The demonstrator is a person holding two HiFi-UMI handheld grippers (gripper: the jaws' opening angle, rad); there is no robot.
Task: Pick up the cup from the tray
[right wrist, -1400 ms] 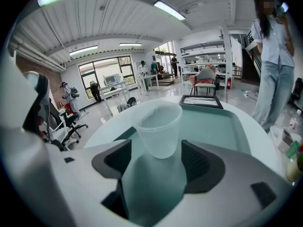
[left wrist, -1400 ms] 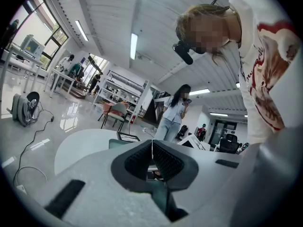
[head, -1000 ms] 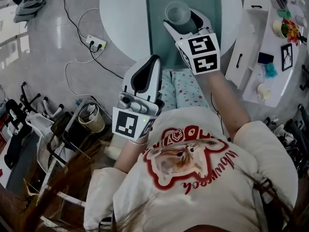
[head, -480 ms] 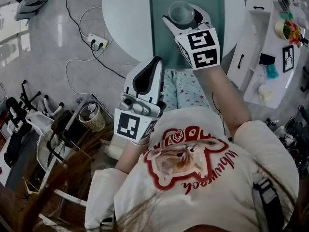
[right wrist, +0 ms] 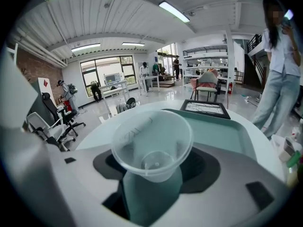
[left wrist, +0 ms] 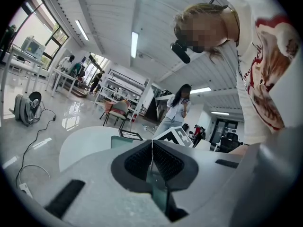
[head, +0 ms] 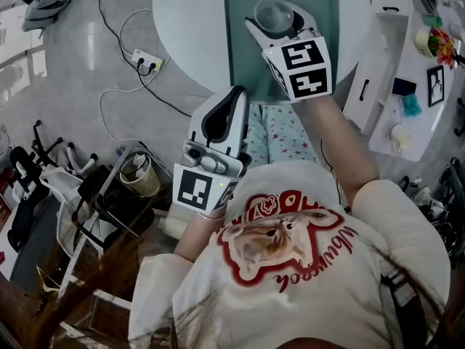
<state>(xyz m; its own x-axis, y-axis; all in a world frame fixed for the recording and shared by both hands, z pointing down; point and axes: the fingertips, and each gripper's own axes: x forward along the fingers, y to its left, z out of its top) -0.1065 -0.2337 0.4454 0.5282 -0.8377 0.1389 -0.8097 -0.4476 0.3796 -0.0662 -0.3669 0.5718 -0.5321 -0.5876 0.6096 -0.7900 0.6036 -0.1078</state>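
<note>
R tool [right wrist: 156, 171] grips cup [right wrist: 151, 143] (right gripper view: empty).

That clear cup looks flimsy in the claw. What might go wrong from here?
The right gripper holds the thin clear cup only by its narrow lower part, so it might slip out or tip and fall onto the green tray. Squeezing harder may dent such soft-looking plastic. The left gripper is shut and empty, held away near the person's body, so it probably couldn't catch a fall.
</note>
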